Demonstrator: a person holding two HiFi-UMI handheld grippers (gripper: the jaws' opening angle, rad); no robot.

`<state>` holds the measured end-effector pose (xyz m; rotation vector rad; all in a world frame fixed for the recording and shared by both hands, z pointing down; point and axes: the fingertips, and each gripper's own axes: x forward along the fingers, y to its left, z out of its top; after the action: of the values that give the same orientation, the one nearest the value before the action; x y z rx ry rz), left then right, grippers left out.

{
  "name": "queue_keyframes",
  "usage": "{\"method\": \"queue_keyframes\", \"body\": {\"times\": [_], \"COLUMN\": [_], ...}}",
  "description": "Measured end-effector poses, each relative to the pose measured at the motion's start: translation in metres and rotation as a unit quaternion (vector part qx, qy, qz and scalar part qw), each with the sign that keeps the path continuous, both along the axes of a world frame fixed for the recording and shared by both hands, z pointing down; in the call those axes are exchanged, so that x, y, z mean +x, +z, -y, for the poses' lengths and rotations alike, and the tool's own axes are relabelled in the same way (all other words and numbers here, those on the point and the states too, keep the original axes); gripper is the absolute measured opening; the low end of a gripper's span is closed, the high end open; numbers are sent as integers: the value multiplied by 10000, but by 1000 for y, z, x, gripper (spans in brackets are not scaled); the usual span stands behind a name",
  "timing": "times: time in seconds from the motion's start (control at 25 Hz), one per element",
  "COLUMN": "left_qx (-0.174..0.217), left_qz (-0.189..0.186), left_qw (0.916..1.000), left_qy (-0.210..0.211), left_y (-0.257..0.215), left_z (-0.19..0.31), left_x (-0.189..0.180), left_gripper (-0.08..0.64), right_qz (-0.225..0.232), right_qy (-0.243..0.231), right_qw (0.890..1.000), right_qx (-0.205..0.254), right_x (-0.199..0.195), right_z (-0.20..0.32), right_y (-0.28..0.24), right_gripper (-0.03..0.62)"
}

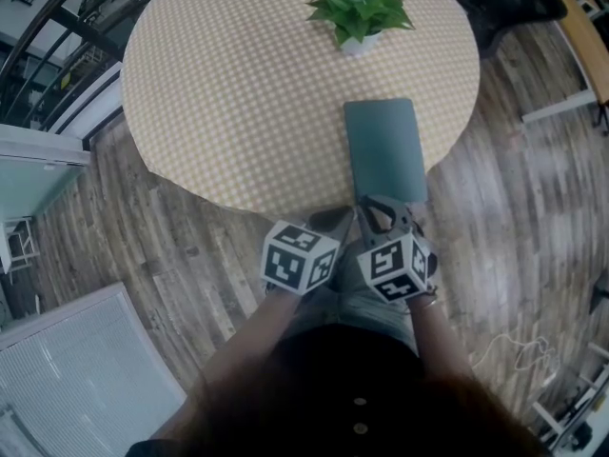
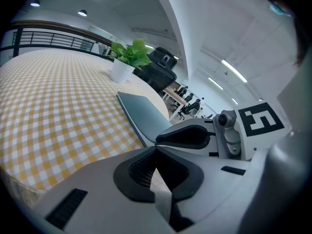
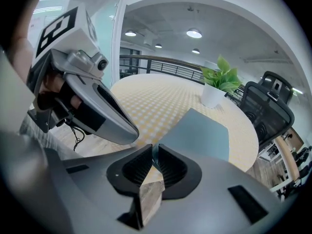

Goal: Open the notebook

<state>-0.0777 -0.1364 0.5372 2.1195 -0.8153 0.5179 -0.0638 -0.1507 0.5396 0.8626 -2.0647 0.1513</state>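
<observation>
Just ahead of right tongs [image 3: 152, 147], slim grey-green rectangular notebook [image 1: 384, 150] lies closed on yellow-checked round table [image 1: 238, 84]; tongs pinch its near edge. Alongside, left tongs [image 2: 156, 148] shut, empty. Catch cover only, lift slowly.

Grey-green notebook [image 1: 383, 150] closed, flat, at near edge of table [image 1: 238, 93].

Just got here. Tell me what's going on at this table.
A person holds a gripper in each hand at the near edge of a round checked table. The right gripper apparently pinches the near edge of the closed notebook between its tongs. The left gripper hangs beside it, tongs shut and empty. The notebook lies flat, not yet opened; a potted plant stands beyond it.
</observation>
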Motion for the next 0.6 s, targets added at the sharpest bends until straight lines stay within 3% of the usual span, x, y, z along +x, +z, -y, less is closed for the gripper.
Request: {"method": "queue_keyframes", "body": {"times": [0.6], "left_qx": [243], "left_qz": [-93], "left_qw": [9993], "left_qy": [252], "left_y": [-20], "left_z": [2], "left_x": [8], "left_gripper": [9], "right_qz": [491], "right_qy": [593], "right_qw": [9970], "right_qx": [129], "right_x": [7], "right_z": [3], "right_y": [-33], "right_gripper": [29]}}
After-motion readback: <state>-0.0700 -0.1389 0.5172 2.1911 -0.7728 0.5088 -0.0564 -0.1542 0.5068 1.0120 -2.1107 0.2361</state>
